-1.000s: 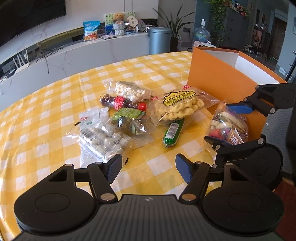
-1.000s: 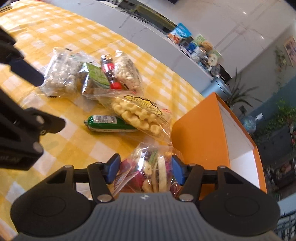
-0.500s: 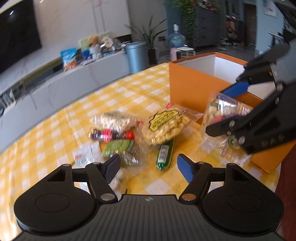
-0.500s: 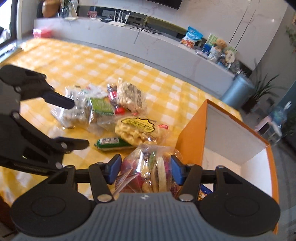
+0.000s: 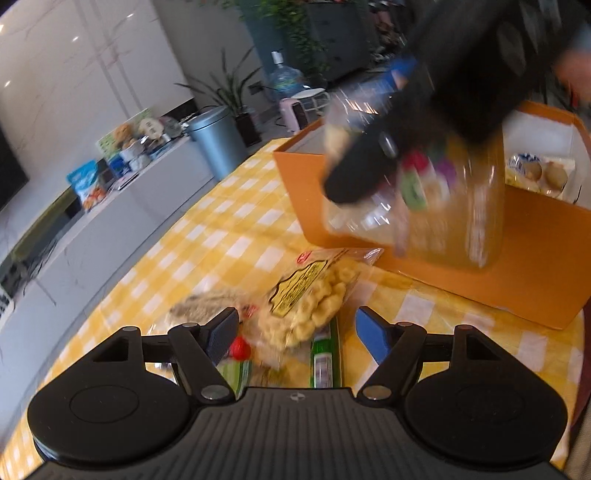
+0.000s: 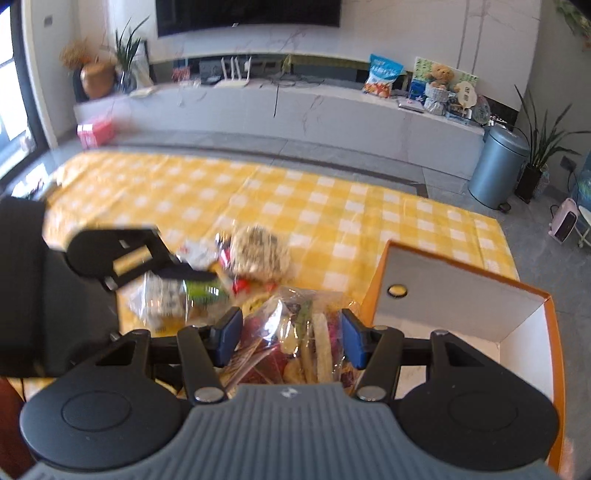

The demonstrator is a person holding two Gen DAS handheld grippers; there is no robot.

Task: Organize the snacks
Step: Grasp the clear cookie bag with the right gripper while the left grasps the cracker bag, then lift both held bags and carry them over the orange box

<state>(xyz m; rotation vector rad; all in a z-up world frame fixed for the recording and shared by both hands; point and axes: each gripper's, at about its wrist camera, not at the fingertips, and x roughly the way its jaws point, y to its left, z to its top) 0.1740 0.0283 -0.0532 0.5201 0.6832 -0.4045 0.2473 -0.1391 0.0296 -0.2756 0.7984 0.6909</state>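
Your right gripper [image 6: 291, 341] pinches a clear bag of mixed snacks [image 6: 295, 343] between its blue pads, the bag lifted off the table and hanging at the near wall of the orange box [image 6: 378, 280], partly above its rim. From your left wrist camera the same bag [image 5: 424, 199] shows blurred against that wall. The box [image 5: 535, 251] stands open-topped, white inside, with a packet of round biscuits [image 5: 535, 171] lying in it.

Your left gripper [image 5: 295, 334] hovers with fingers spread and nothing between them, just above the pile left on the yellow checked tablecloth [image 5: 229, 236]: a bag of yellow puffs [image 5: 306, 306], a green sausage stick [image 5: 325, 358] touching it, and a red-capped bottle [image 5: 239, 348] beside those. The cloth beyond the pile lies bare to its far edge. Behind it run a white media counter [image 6: 295, 110], a grey bin [image 6: 496, 166] and a wall television [image 6: 247, 16].
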